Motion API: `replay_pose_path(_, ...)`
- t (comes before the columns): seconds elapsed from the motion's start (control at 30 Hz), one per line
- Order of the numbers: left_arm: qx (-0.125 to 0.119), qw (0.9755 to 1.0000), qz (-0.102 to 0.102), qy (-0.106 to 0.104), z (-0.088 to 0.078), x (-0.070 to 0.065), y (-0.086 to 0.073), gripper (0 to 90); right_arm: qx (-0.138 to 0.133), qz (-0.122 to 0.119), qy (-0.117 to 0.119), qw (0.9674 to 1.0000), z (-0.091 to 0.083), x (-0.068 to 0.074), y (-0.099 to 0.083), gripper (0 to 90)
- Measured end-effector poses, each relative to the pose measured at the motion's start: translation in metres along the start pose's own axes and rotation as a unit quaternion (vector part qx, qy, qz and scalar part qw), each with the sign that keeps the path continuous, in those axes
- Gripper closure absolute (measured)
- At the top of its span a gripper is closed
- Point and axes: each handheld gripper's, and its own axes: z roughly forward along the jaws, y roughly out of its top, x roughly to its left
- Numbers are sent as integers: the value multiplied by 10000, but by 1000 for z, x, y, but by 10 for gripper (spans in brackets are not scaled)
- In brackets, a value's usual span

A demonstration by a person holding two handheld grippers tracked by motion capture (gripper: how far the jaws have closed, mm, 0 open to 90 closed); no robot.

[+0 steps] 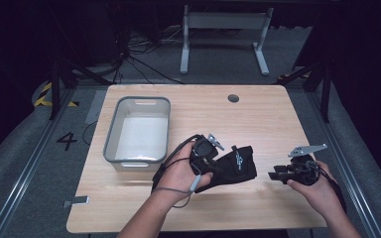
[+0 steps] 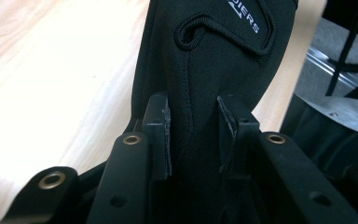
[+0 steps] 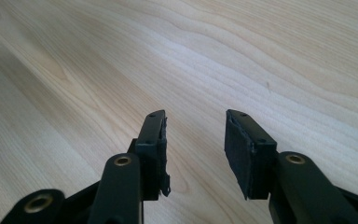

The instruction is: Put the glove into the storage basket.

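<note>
Cloth this soft will sag, so my left gripper (image 1: pixel 217 157) clamps the limp black fabric pouch (image 1: pixel 238 163) mid-body at the table's (image 1: pixel 258 114) near centre, while my right gripper (image 1: pixel 274 174) hangs open, empty, to its right.

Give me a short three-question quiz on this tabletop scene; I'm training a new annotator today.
1. True or false: the left gripper is shut on the black fabric pouch.
2. What lies between the right gripper's jaws: A) the pouch, B) nothing, C) a cable?
3. Which container stands on the table beside the left hand?

Key
1. True; its pads press the fabric.
2. B; the jaws stand open over bare wood.
3. The grey bin, with nothing inside it.
</note>
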Motion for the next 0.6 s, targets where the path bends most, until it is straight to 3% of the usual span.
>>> replay_pose_path(0.3,-236,9979,-482,355,-29,22,-12,678,-25,-141,119,9998,8,1,14,596)
replay_pose_path(0.6,-461,9918,-996,657,-56,48,-30,678,-22,-280,216,9994,16,0,28,594)
